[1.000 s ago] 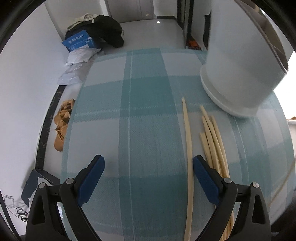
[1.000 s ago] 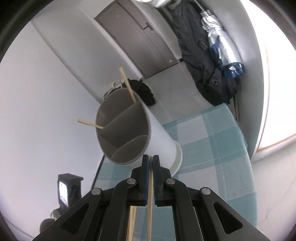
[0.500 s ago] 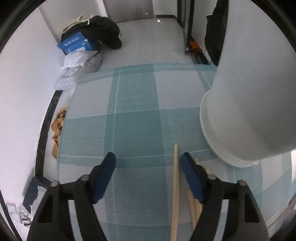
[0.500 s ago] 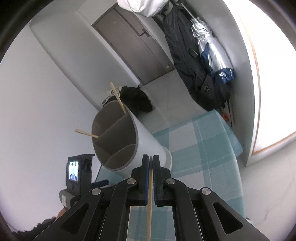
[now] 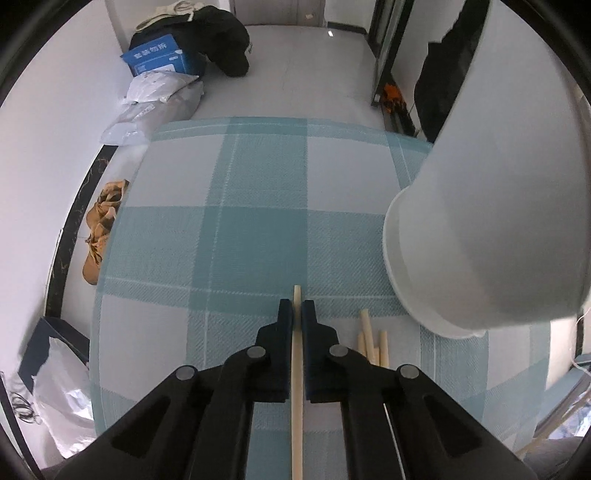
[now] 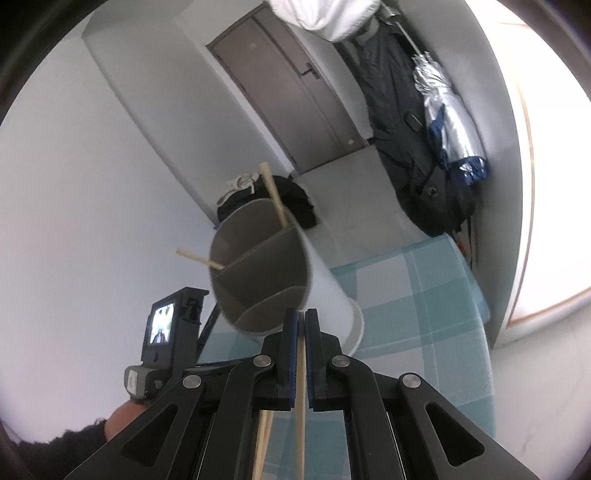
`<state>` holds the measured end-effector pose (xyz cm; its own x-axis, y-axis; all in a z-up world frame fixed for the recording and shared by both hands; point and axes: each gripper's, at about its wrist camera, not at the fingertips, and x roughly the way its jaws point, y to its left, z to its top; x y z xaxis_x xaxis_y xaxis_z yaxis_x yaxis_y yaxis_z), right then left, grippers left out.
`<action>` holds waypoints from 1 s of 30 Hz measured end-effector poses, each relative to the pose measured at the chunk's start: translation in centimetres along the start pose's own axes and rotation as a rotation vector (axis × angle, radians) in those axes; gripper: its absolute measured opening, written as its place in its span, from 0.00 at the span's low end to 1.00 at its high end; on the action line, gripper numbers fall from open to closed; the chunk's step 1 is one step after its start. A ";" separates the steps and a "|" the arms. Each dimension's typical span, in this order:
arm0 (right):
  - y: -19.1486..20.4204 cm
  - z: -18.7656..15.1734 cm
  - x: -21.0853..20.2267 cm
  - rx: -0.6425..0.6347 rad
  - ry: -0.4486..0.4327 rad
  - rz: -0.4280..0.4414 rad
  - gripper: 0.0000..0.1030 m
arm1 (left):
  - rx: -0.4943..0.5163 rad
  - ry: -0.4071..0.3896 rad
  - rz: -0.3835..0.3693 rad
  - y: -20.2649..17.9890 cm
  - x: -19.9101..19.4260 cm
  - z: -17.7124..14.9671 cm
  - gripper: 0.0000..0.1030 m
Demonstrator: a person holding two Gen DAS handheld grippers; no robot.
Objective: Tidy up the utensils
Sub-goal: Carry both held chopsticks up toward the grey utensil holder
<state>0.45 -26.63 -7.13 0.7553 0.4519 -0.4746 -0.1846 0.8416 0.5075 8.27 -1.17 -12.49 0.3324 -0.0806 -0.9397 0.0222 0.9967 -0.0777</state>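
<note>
My left gripper (image 5: 296,308) is shut on a pale wooden chopstick (image 5: 297,387) that lies on the teal checked tablecloth (image 5: 258,236); its tip pokes out past the fingertips. Three more chopsticks (image 5: 373,341) lie just right of it. The white utensil holder (image 5: 480,229) stands at the right. My right gripper (image 6: 301,319) is shut on another chopstick (image 6: 301,398) and is raised, just in front of the holder's divided grey mouth (image 6: 258,269). Two chopsticks (image 6: 275,195) stand in the holder's far compartment.
The left gripper's body with a small screen (image 6: 162,328) shows in the right wrist view. Beyond the table's far edge lie a blue box (image 5: 159,57), a black bag (image 5: 221,33) and white bags. A door and hanging coats (image 6: 417,140) are behind.
My left gripper moved forward toward the holder and closed on the chopstick on the cloth. My right gripper rose with its chopstick, and the holder now sits lower and closer to its tips.
</note>
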 end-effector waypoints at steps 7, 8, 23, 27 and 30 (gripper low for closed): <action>2.0 -0.8 -1.1 -0.059 -0.026 0.010 0.03 | -0.060 -0.154 -0.082 1.5 -4.9 -0.9 0.01; 2.4 -0.8 -1.3 -0.071 -0.031 0.011 0.03 | -0.062 -0.182 -0.102 1.7 -5.8 -1.0 0.01; 7.7 -3.9 -3.3 -0.237 -0.074 -0.008 0.03 | 0.084 -0.392 -0.269 0.5 -13.3 -5.0 0.01; 8.3 -4.9 -4.6 -0.262 -0.107 -0.044 0.03 | 0.133 -0.451 -0.255 -0.2 -14.9 -6.5 0.01; 8.4 -5.0 -4.9 -0.261 -0.112 -0.053 0.03 | 0.154 -0.472 -0.263 -0.2 -15.7 -6.8 0.01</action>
<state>-7.97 -20.33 -4.14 0.8301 0.3821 -0.4061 -0.2879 0.9174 0.2747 -3.38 -0.15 0.00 0.6822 -0.3511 -0.6413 0.2870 0.9353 -0.2068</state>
